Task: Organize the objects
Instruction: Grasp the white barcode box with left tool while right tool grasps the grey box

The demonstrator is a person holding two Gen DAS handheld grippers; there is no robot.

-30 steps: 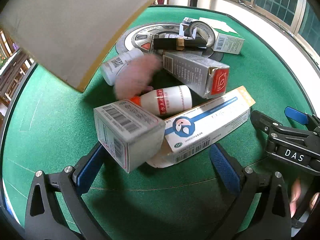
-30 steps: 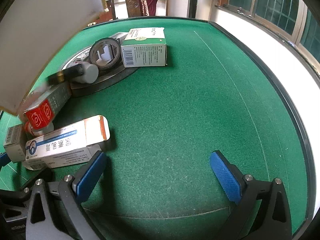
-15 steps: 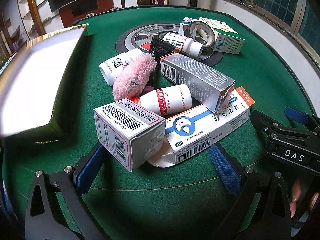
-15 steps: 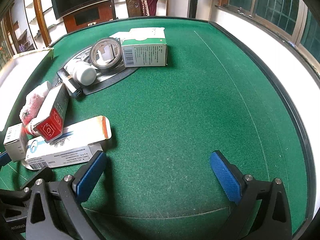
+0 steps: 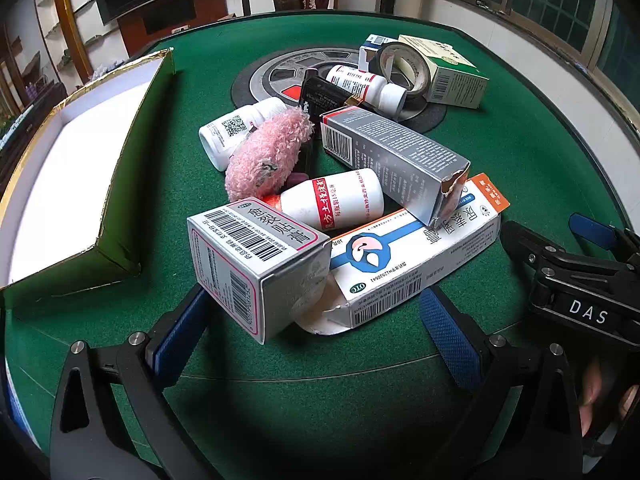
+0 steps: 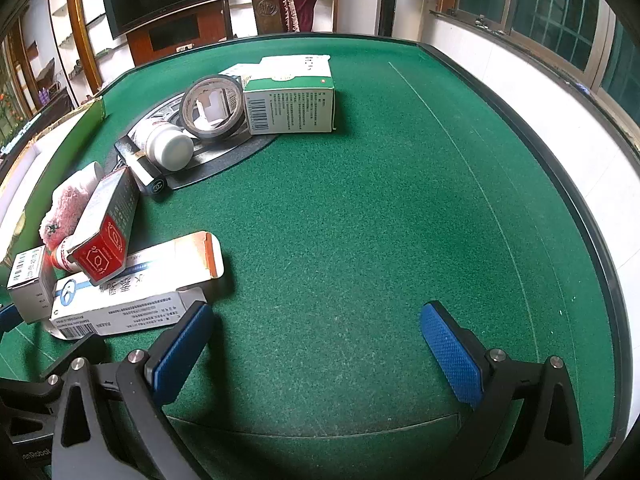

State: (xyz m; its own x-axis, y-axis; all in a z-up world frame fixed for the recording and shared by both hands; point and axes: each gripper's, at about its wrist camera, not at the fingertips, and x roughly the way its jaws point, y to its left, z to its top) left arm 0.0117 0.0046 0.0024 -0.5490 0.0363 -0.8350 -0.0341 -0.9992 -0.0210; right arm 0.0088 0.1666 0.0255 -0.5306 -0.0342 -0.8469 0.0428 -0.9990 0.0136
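Green felt counter (image 6: pixel 360 220), dark raised rim. On it: open white-lined box (image 5: pixel 72 184) at left, round grey disc (image 5: pixel 280 80) at centre, long white-blue carton (image 5: pixel 416 256), grey barcode carton (image 5: pixel 256 264), green-white carton (image 6: pixel 292 100) partly on the disc.

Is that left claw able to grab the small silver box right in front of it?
Probably yes. The left gripper is open, and the silver box sits at the near edge of the pile, nothing between them, though it leans against the long white carton.
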